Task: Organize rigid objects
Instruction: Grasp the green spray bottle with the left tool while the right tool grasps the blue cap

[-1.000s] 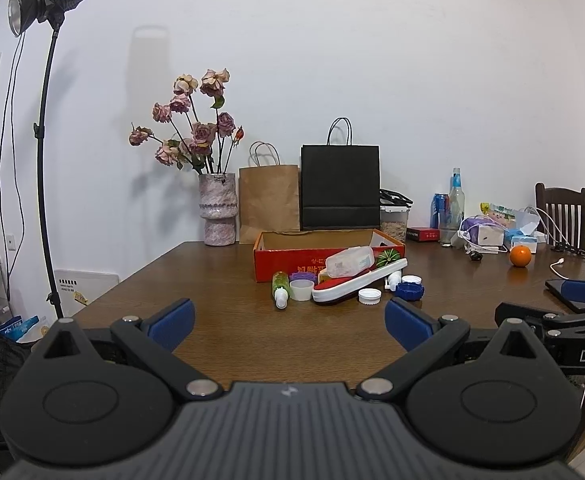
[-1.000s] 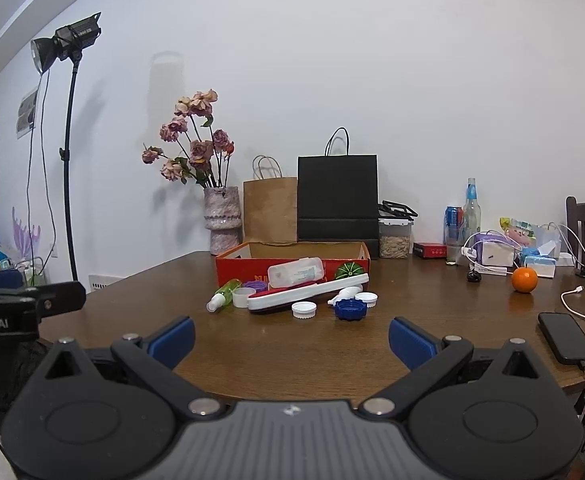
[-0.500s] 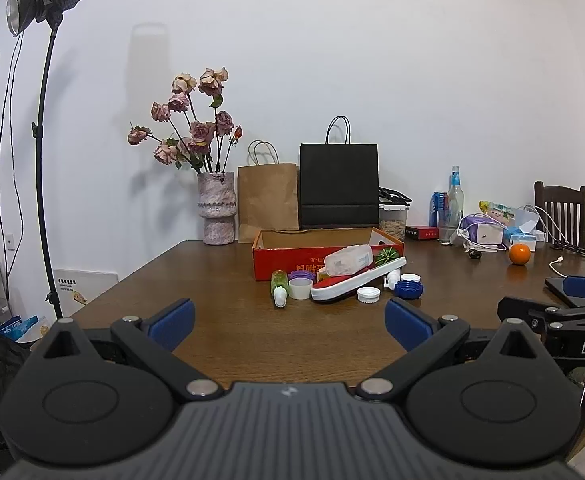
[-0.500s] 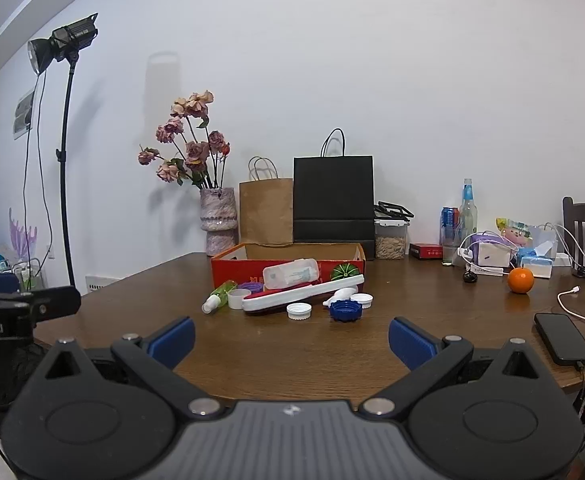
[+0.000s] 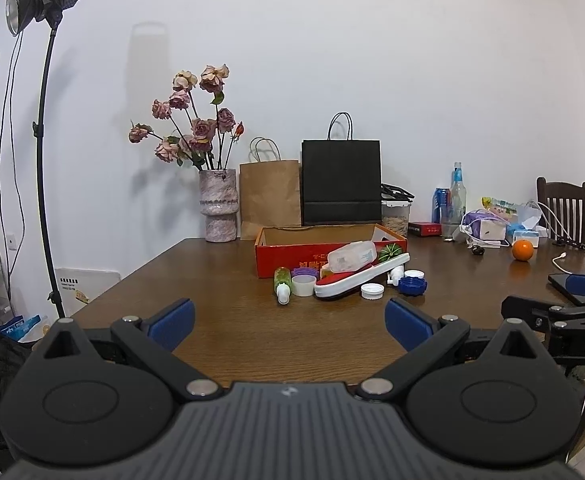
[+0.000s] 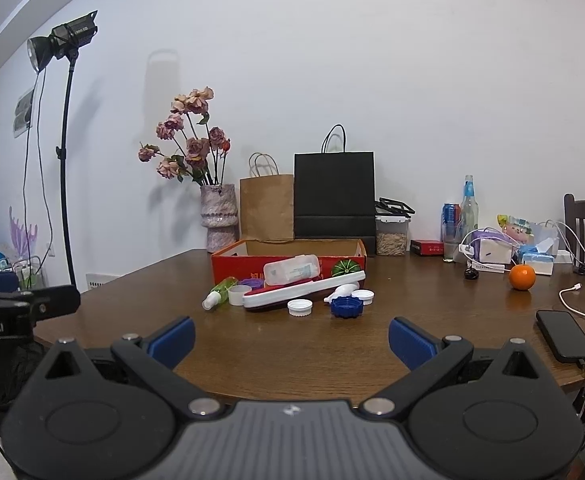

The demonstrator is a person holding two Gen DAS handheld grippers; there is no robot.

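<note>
Red box (image 5: 288,258), open-topped, white-and-red slipper (image 5: 360,278), scattered caps in front

Plain white wall (image 5: 412,60) behind a dark wooden worktop (image 5: 220,320). Studio light on black stand (image 5: 44,152) at left. Dark wooden chair (image 5: 564,208) at right. Vase of dried roses (image 5: 217,204), brown paper bag (image 5: 270,196) and black paper bag (image 5: 340,182) against the wall.

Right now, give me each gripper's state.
Left gripper: open, holding nothing.
Right gripper: open, holding nothing.
</note>
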